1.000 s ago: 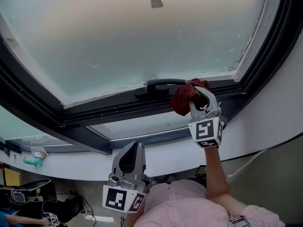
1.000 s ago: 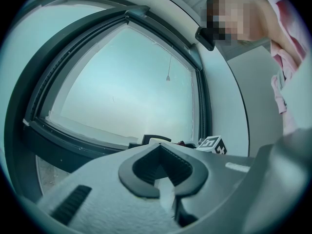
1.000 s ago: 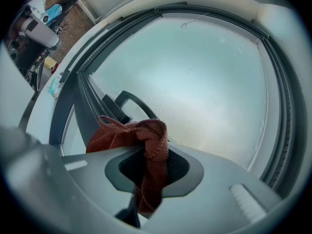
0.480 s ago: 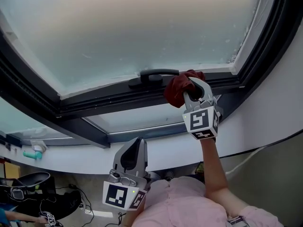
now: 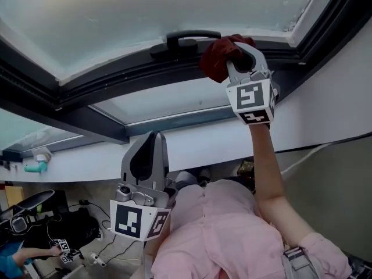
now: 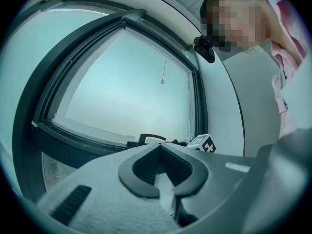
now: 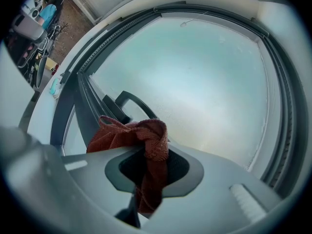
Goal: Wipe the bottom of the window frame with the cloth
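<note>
At the bottom rail of the window frame (image 5: 110, 80), just right of the black handle (image 5: 185, 39): red cloth (image 5: 216, 58) bunched and pinched in right gripper (image 5: 237, 56). Jaws closed down on a fold of it, rest of the cloth spilling forward past the jaw tips. Appears to lie against the dark rail; contact itself not confirmable from either view.

Judged step: wiping stroke along the bottom rail, at its right-hand part, near the right corner of the frame. To the left, past the handle: most of the rail probably not yet done.

Next move calls for steady pressure into the rail and a sideways sweep along it. Route over or under the handle without snagging the loose cloth. Firm pinch needed against slip of the fold.

Right arm raised and nearly straight, forearm bare, gripper pointed up at the frame, marker cube facing the head camera.

Left gripper (image 5: 148, 150) held low near the chest, well apart from the window. Jaws together with nothing between them, tips pointing up; idle.
</note>
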Demonstrator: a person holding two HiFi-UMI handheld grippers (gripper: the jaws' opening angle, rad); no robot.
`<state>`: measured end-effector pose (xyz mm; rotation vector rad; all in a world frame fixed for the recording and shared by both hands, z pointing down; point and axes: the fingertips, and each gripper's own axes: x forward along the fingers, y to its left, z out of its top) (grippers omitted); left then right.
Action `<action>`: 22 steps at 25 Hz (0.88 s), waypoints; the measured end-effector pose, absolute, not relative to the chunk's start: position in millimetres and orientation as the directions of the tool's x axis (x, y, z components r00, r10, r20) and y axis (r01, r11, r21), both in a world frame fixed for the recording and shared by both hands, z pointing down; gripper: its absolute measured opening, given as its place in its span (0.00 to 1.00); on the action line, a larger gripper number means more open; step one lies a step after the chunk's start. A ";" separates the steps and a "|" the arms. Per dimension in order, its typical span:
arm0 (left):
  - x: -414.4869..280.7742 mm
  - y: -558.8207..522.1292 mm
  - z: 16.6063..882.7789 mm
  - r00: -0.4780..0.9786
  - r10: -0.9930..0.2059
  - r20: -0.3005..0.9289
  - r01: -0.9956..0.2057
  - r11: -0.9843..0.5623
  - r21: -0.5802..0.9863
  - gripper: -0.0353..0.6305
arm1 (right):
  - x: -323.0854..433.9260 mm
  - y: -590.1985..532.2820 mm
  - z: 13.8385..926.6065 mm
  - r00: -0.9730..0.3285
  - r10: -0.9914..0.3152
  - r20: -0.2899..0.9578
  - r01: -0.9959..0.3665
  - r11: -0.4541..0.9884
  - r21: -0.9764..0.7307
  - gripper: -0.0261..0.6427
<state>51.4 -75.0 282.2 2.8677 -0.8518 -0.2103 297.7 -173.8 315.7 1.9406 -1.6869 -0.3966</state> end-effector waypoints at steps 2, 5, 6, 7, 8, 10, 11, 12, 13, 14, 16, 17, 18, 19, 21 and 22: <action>45.1 -78.3 283.6 0.833 -0.545 -0.097 -0.524 -0.833 0.180 0.05 | 297.9 -177.4 313.1 0.184 -0.976 0.113 -0.820 -0.089 0.566 0.14; 29.3 -83.4 285.2 0.832 -0.548 -0.089 -0.526 -0.830 0.188 0.05 | 297.3 -179.7 312.2 0.194 -0.975 0.106 -0.826 -0.104 0.554 0.14; 23.6 -84.6 285.4 0.832 -0.549 -0.083 -0.528 -0.829 0.187 0.05 | 297.1 -179.5 312.5 0.199 -0.974 0.104 -0.827 -0.110 0.552 0.14; 18.6 -85.5 285.7 0.833 -0.548 -0.078 -0.527 -0.829 0.186 0.05 | 296.9 -178.9 312.9 0.206 -0.973 0.103 -0.827 -0.117 0.551 0.14; 14.7 -86.1 286.1 0.836 -0.544 -0.074 -0.524 -0.831 0.187 0.05 | 297.0 -178.2 313.3 0.212 -0.972 0.100 -0.826 -0.123 0.550 0.14; 9.2 -86.4 285.9 0.846 -0.529 -0.073 -0.509 -0.840 0.189 0.05 | 297.5 -177.7 313.8 0.216 -0.972 0.093 -0.829 -0.132 0.543 0.14; 6.6 -86.2 285.7 0.850 -0.521 -0.075 -0.501 -0.845 0.188 0.05 | 297.8 -177.8 313.8 0.212 -0.973 0.090 -0.835 -0.133 0.534 0.14; 3.4 -85.9 286.1 0.854 -0.514 -0.076 -0.494 -0.849 0.187 0.05 | 297.9 -177.9 313.8 0.207 -0.975 0.088 -0.842 -0.131 0.523 0.14; -0.3 -86.1 287.2 0.857 -0.511 -0.075 -0.491 -0.851 0.188 0.05 | 298.0 -177.9 313.8 0.202 -0.975 0.087 -0.847 -0.130 0.516 0.14; -4.6 -86.7 289.0 0.857 -0.509 -0.074 -0.489 -0.851 0.190 0.05 | 298.0 -177.9 313.8 0.202 -0.976 0.088 -0.847 -0.129 0.515 0.14; -13.8 -89.4 292.8 0.856 -0.512 -0.069 -0.492 -0.849 0.194 0.05 | 297.9 -178.2 313.9 0.213 -0.973 0.092 -0.837 -0.133 0.532 0.14; -18.5 -91.1 293.9 0.855 -0.514 -0.068 -0.494 -0.847 0.195 0.05 | 297.6 -178.0 314.3 0.224 -0.970 0.096 -0.828 -0.137 0.544 0.14; -23.0 -92.9 293.9 0.854 -0.516 -0.070 -0.496 -0.846 0.195 0.05 | 297.5 -177.7 314.9 0.237 -0.966 0.101 -0.819 -0.142 0.556 0.14; -27.2 -94.4 292.8 0.853 -0.517 -0.074 -0.496 -0.846 0.194 0.05 | 297.8 -177.4 315.5 0.250 -0.963 0.105 -0.810 -0.149 0.567 0.14; -34.6 -96.8 288.9 0.849 -0.520 -0.091 -0.499 -0.846 0.186 0.05 | 300.2 -176.9 316.2 0.274 -0.956 0.108 -0.799 -0.163 0.578 0.14; -37.8 -98.0 287.4 0.846 -0.524 -0.100 -0.502 -0.845 0.183 0.05 | 301.8 -176.8 316.0 0.282 -0.953 0.108 -0.797 -0.170 0.579 0.14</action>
